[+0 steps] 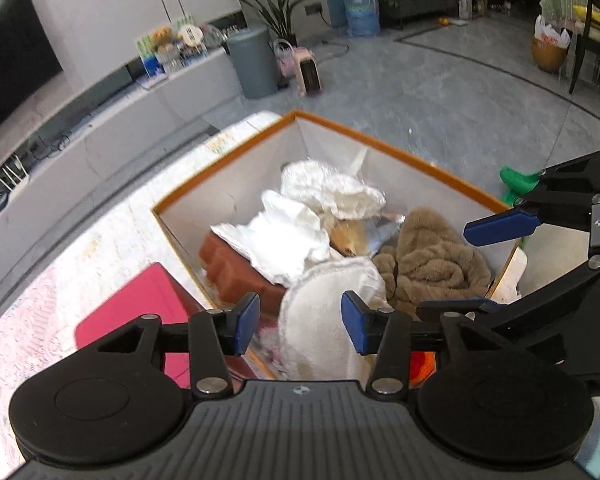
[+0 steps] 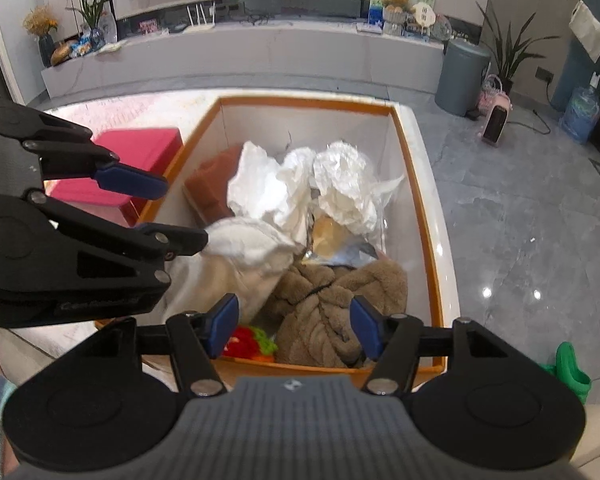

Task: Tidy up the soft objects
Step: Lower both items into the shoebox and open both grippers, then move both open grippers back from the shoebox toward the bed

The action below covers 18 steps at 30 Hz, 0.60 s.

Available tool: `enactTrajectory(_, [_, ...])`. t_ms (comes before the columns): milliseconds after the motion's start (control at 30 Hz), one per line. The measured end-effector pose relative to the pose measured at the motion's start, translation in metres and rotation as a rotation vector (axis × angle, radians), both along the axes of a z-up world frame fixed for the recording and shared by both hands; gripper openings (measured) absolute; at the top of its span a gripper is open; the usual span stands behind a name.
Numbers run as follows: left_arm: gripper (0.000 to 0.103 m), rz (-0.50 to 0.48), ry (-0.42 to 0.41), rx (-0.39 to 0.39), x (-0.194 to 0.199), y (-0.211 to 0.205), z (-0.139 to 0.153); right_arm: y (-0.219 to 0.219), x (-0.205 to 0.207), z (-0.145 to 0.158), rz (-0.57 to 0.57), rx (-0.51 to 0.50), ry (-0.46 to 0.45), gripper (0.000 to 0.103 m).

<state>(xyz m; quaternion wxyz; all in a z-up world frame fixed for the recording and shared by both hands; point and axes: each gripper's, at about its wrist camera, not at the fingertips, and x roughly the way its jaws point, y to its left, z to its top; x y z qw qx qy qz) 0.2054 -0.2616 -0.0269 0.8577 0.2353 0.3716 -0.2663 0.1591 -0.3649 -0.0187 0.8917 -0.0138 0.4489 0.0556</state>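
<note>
The left gripper (image 1: 299, 322) hangs with its jaws partly apart and nothing pinched; a cream fleece cloth (image 1: 328, 312) shows in the gap below, seemingly loose, lying at the near left of the orange-rimmed box (image 2: 410, 152). The right gripper (image 2: 295, 326) is likewise part-open and empty, poised over the near end of the box, where a brown plush blanket (image 2: 340, 300) lies bunched in folds running roughly away from the camera. So each hand has its own item straight beneath it: cream for the left, brown for the right. Farther in lie crumpled white paper or cloth (image 2: 272, 184), a silvery foil packet (image 2: 336, 246) and a brown quilted cushion (image 2: 212, 188) against the left wall; a red and green soft toy (image 2: 250, 342) sits in the near corner. The box walls are tall, so any reach must come from above. A pink pad (image 2: 140, 156) lies just outside the left wall, and the two grippers crowd each other over the box's near edge.
</note>
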Motion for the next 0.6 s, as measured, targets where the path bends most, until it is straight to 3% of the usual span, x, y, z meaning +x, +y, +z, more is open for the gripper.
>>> enactTrajectory(200, [0.055,0.051,-0.089,-0.117,-0.018,0.029,0.024,0.010,-0.017,0.019,-0.028,0.009,-0.096,0.069])
enactTrajectory(367, [0.055,0.119,-0.138,-0.220,-0.035,0.060,0.039,0.021,-0.037,0.031,-0.076,0.083,-0.184,0.070])
enactTrajectory(600, [0.055,0.241,-0.215,-0.308,-0.059,0.111,0.047,0.050,-0.067,0.036,-0.115,0.197,-0.297,0.075])
